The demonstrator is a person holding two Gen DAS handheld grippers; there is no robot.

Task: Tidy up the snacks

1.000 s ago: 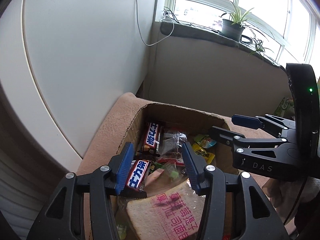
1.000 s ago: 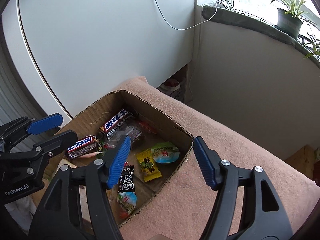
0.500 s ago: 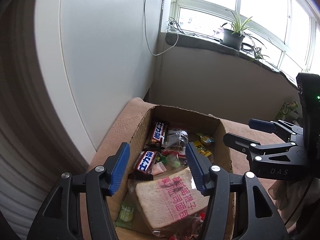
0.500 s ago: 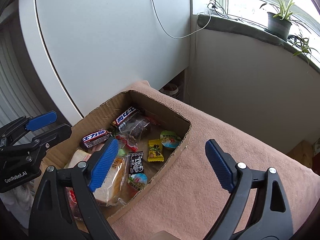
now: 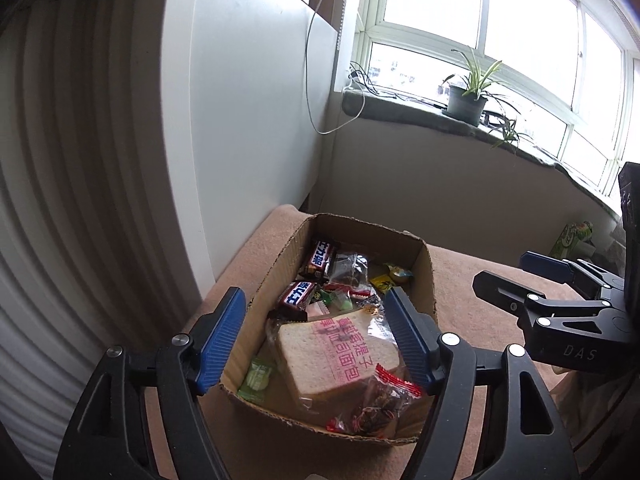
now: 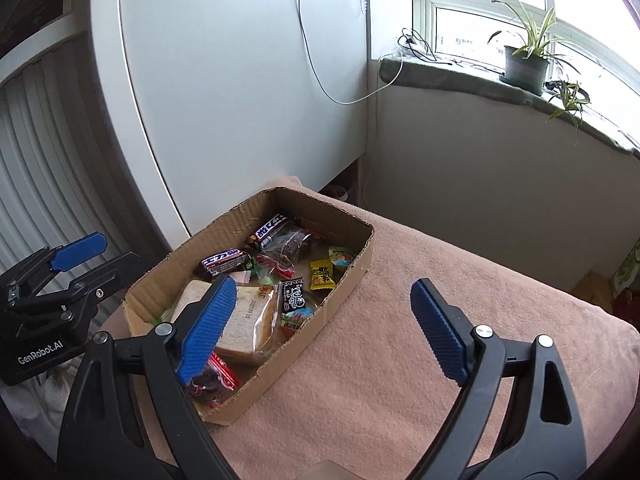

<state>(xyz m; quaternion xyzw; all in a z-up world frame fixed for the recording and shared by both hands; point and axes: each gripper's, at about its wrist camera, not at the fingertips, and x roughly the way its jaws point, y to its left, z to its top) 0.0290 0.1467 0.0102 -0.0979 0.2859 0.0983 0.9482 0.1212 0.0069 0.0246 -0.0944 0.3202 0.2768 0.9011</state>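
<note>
An open cardboard box point(image 5: 428, 280) point(image 6: 356, 276) sits on a pink blanket point(image 6: 400, 360). It holds a wrapped bread slice point(image 5: 340, 352) point(image 6: 248, 320), two chocolate bars point(image 5: 298, 294) point(image 6: 224, 262), a red-trimmed snack bag point(image 5: 380, 404), a yellow packet point(image 6: 322, 274) and several small sweets. My left gripper point(image 5: 314, 338) is open and empty, above the box's near end. My right gripper point(image 6: 320, 328) is open and empty, above the box's right wall and the blanket. Each gripper shows in the other's view, the right point(image 5: 560, 300) and the left point(image 6: 60, 280).
A white cabinet panel point(image 6: 240, 100) stands behind the box. A low wall and windowsill with a potted plant point(image 5: 466, 96) lie beyond. A cable point(image 6: 340, 92) hangs down the panel. A green box point(image 5: 572, 236) stands at far right.
Both grippers have pulled back and up from the box, so the whole box and the bread slice now show. Both stay open and empty.
</note>
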